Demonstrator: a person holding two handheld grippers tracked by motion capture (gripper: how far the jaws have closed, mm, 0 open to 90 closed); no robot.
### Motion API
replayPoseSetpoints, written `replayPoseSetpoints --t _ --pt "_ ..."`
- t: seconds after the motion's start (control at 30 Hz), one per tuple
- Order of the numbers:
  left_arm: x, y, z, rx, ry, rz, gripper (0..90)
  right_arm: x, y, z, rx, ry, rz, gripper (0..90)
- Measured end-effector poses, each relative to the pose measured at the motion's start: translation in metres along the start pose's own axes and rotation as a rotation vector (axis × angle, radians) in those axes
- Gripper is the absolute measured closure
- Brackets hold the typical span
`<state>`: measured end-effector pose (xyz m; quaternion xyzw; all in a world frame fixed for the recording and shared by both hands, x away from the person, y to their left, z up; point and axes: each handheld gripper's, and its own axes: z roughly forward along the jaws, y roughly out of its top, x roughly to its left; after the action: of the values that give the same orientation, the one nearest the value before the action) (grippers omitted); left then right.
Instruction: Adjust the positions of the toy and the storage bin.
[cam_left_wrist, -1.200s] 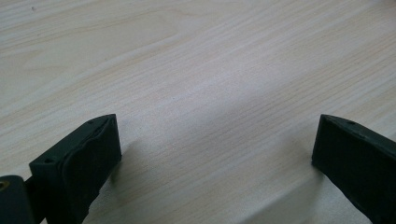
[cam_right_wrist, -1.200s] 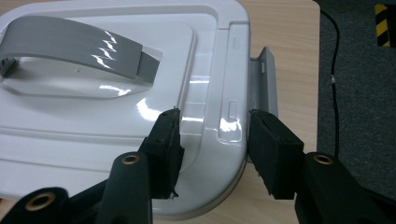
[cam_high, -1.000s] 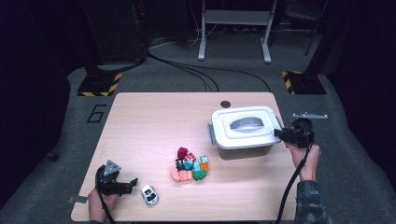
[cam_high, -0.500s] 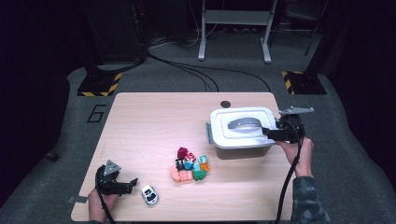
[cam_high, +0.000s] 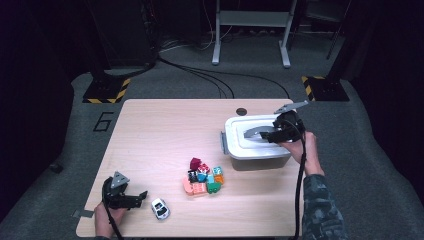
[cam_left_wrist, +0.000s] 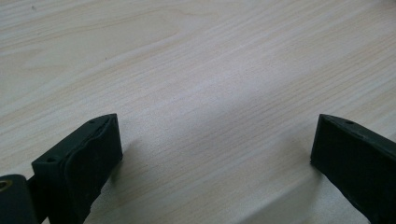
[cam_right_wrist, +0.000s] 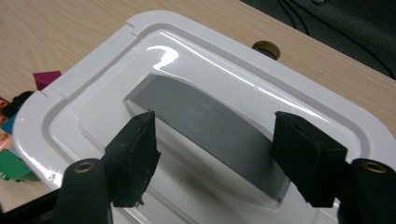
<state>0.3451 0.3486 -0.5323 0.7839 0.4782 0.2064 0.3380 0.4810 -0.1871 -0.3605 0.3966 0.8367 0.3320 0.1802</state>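
Observation:
A white lidded box (cam_high: 255, 150) stands at the table's right side, with a grey handle (cam_high: 254, 132) set in its lid (cam_right_wrist: 196, 60). My right gripper (cam_high: 265, 135) hovers over that lid from the right. Its jaws have just been opening and stand apart on either side of the grey handle (cam_right_wrist: 187, 102) without touching it. A pile of coloured bricks (cam_high: 204, 180) lies mid-table, in front of and to the left of the box. My left gripper (cam_high: 141, 198) rests open on the wood at the front left, next to a small white toy car (cam_high: 160, 208). Bare wood lies between the left gripper (cam_left_wrist: 217, 121) jaws.
The wooden table (cam_high: 165, 130) has a small round hole (cam_high: 242, 111) behind the box. Dark floor with cables and stand feet surrounds the table. A magenta brick (cam_right_wrist: 46, 78) shows beside the lid's edge.
The right gripper moved left from the box's right end to above the lid, rising a little, and its jaws opened. The left gripper stayed put.

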Motion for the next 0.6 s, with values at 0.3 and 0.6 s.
replayPoseSetpoints --t 0.3,0.6 --pt "0.0000 0.0000 0.0000 0.000 0.000 0.000 1.9 -0.0013 0.0055 0.0060 0.031 0.020 -0.047 29.2" --pt "0.0000 0.0000 0.0000 0.000 0.000 0.000 1.9 0.0033 0.0072 0.0062 0.036 0.021 -0.029 31.9"
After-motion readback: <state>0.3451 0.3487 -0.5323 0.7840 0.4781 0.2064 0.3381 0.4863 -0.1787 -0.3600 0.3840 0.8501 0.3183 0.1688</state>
